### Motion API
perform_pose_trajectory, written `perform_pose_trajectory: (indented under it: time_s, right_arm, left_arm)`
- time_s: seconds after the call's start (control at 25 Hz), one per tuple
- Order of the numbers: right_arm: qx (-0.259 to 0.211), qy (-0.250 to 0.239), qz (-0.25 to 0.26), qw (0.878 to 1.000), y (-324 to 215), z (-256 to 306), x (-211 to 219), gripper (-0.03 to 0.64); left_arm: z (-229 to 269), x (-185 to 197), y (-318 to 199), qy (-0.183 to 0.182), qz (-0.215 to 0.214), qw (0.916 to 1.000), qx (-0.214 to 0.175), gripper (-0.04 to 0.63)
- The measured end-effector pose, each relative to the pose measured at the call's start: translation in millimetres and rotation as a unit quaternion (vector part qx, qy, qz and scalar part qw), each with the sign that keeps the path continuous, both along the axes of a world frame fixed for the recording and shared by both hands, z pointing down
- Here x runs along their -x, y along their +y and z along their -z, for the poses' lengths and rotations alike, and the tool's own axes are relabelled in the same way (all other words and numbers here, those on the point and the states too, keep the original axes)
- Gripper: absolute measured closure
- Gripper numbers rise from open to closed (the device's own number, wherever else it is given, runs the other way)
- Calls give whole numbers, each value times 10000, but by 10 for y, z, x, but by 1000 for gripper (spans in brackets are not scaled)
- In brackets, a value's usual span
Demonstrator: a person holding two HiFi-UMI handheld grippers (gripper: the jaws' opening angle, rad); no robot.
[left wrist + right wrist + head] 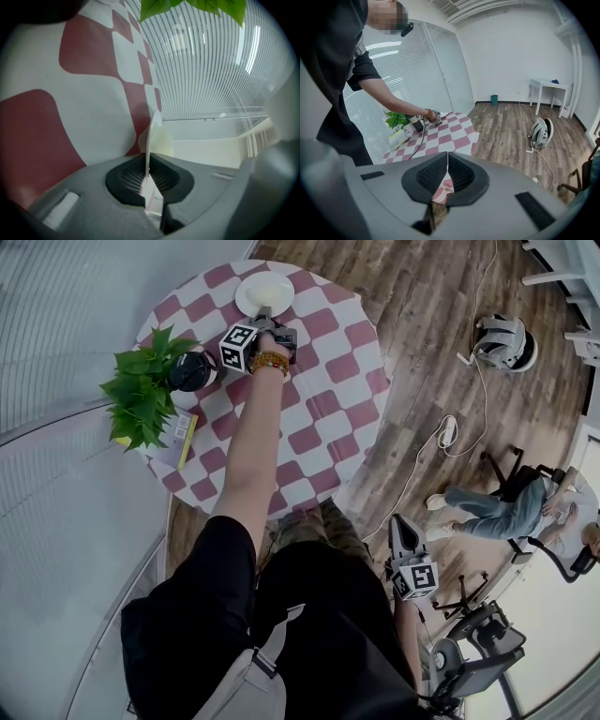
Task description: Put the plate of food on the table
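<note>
A white plate (263,292) lies at the far edge of the round table (323,399) with its red-and-white chequered cloth; no food shows on it in the head view. My left gripper (266,314) reaches across the table and is shut on the plate's near rim. In the left gripper view the plate (153,133) is edge-on and pinched between the jaws of the left gripper (147,177), close over the cloth (70,93). My right gripper (404,529) hangs by my side off the table. Seen in its own view, the right gripper (447,163) is shut with nothing in it.
A leafy potted plant (141,390), a black pot (192,371) and a yellow-green book (178,440) stand on the table's left. On the wooden floor are a white device (504,341) and a cable (448,432). A person (506,507) sits at the right.
</note>
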State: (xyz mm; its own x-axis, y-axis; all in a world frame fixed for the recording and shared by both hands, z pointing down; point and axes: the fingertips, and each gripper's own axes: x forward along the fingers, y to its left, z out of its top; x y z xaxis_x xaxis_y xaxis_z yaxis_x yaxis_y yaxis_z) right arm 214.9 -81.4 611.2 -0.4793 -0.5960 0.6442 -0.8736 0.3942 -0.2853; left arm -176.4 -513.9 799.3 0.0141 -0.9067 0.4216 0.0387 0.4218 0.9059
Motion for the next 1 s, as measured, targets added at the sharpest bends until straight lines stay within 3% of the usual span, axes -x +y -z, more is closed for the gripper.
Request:
perform_pose_trajectory:
  time_s: [0.52, 1.0]
  right_arm:
    - [-74, -21, 47, 10000, 35, 12, 24, 603]
    - [-188, -51, 181, 9996, 99, 56, 37, 603]
  left_arm:
    - [-26, -21, 76, -117, -224, 9992, 319, 573]
    - [-12, -139, 198, -176, -739, 9945, 722, 544]
